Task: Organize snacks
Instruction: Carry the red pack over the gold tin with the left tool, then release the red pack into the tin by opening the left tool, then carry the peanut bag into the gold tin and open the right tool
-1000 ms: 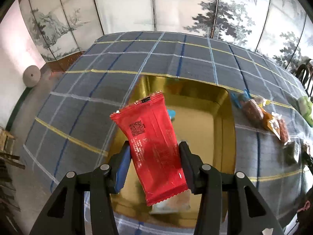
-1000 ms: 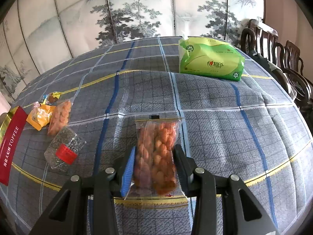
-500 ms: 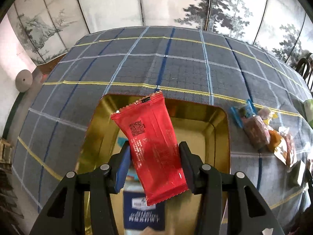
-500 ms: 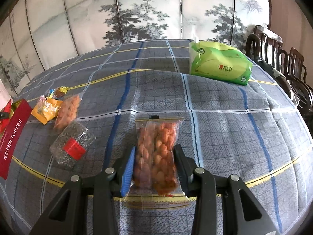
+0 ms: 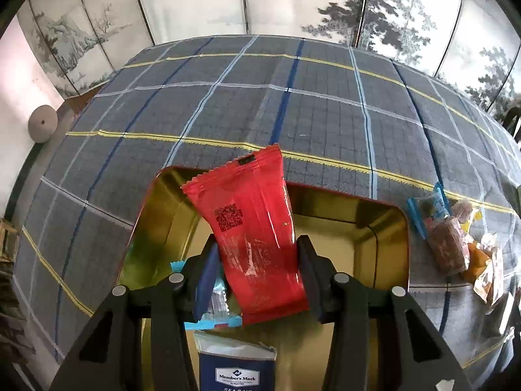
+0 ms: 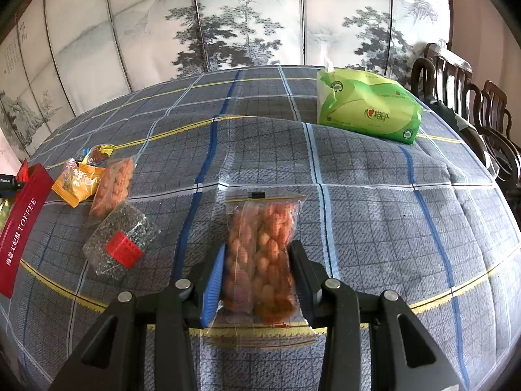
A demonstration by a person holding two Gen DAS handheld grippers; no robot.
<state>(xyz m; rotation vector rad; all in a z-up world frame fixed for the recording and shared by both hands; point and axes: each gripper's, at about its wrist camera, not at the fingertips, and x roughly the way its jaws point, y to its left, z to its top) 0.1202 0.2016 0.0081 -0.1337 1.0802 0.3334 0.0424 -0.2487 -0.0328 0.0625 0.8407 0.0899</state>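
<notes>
left gripper (image 5: 257, 270) is clamped on a red packet (image 5: 252, 228), fingers squeezing its lower half, the packet standing up and leaning back over a gold tin (image 5: 387, 254). straight beneath the gripper, inside the tin, there's a dark blue pouch (image 5: 236, 368) and a light blue wrapper (image 5: 213, 306). off to its right, just outside the tin on the checked tablecloth (image 5: 260, 97), sits a cluster of small snacks (image 5: 452, 244). over on the other side, right gripper (image 6: 257, 277) is pinching a clear bag of orange puffs (image 6: 260, 260), held upright between the pads. to its left on the cloth lie a clear bag with a red label (image 6: 122, 244), another bag of orange bites (image 6: 112, 185) and a yellow packet (image 6: 76, 182). far ahead to the right, a green tissue pack (image 6: 368, 110).
</notes>
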